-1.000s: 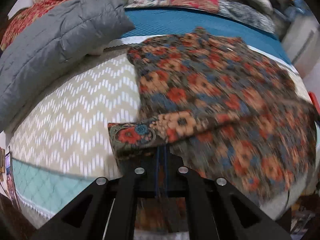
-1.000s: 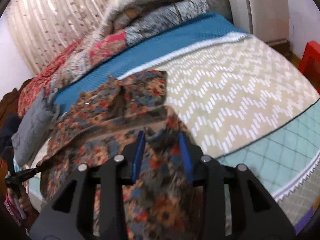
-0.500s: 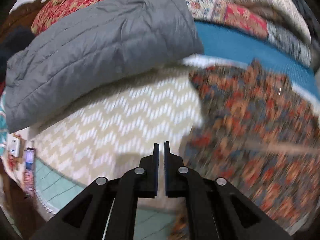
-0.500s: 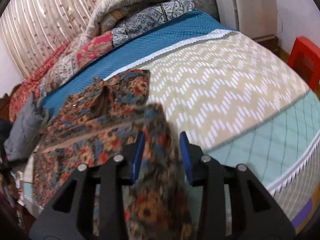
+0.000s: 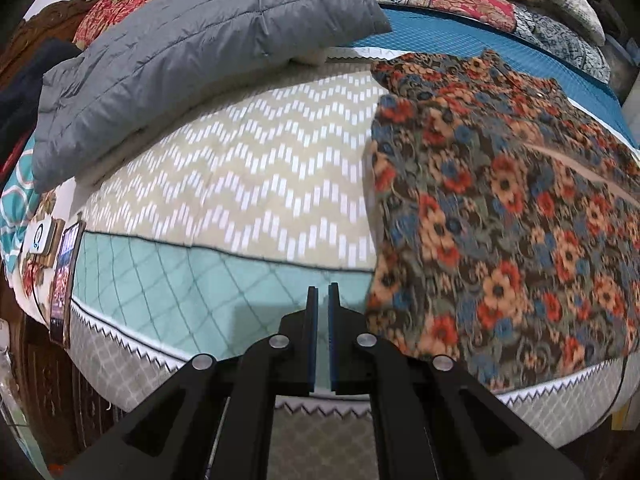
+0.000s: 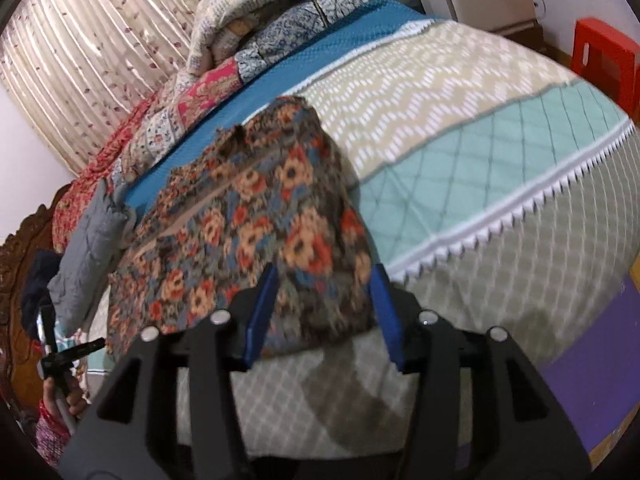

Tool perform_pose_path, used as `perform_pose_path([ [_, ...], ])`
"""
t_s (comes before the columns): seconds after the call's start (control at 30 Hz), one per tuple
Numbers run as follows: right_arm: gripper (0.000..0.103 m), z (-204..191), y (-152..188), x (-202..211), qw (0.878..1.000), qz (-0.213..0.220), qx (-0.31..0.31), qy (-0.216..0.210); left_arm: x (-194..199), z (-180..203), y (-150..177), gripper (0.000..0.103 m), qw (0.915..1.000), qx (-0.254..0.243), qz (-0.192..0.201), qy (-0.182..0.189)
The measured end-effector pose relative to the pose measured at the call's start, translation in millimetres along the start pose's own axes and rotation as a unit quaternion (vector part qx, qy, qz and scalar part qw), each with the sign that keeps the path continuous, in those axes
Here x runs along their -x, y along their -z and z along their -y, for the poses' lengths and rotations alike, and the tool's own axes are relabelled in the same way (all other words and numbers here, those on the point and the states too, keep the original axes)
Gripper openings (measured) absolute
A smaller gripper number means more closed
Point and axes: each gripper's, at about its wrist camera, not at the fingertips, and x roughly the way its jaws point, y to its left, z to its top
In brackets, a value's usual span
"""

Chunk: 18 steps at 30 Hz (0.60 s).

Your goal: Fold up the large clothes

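A floral garment (image 5: 500,220) in orange, blue and brown lies spread on the bed, its lower edge hanging over the near side. In the left wrist view my left gripper (image 5: 323,288) hovers over the teal band of the bedspread, left of the garment. Its jaws are a narrow slit apart with nothing between them. In the right wrist view my right gripper (image 6: 324,272) is at the lower right corner of the garment (image 6: 248,216). Its jaws are opening, and the fabric sits loose between the blue pads (image 6: 264,300).
A grey quilted jacket (image 5: 200,52) lies at the back left of the chevron bedspread (image 5: 248,168). Folded quilts (image 6: 260,20) are stacked along the far side. A phone (image 5: 64,280) rests at the bed's left edge. A red stool (image 6: 604,56) stands beyond the bed.
My left gripper let go of the garment's folded corner and moved left off the fabric. My right gripper drew back toward the bed's near edge, and its jaws spread wider around the fabric.
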Motion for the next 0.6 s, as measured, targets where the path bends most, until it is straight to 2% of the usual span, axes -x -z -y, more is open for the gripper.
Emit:
perform_pose_path([
  [0.03,0.052,4,3,0,1.000,-0.004,-0.007,-0.003,1,1,4,0.010,1.0000,0.000,0.000,0.001],
  [0.3,0.053,12,18,2,1.000,-0.018,-0.021,-0.007,7,5,26,0.010,0.9999,0.002,0.002,0.012],
  [0.37,0.063,13,18,1,0.999,-0.022,-0.025,-0.011,7,7,30,0.010,0.9999,0.000,0.004,0.014],
  [0.6,0.071,11,21,-2,0.999,-0.027,-0.027,-0.015,9,12,35,0.010,0.9996,-0.013,0.021,0.011],
])
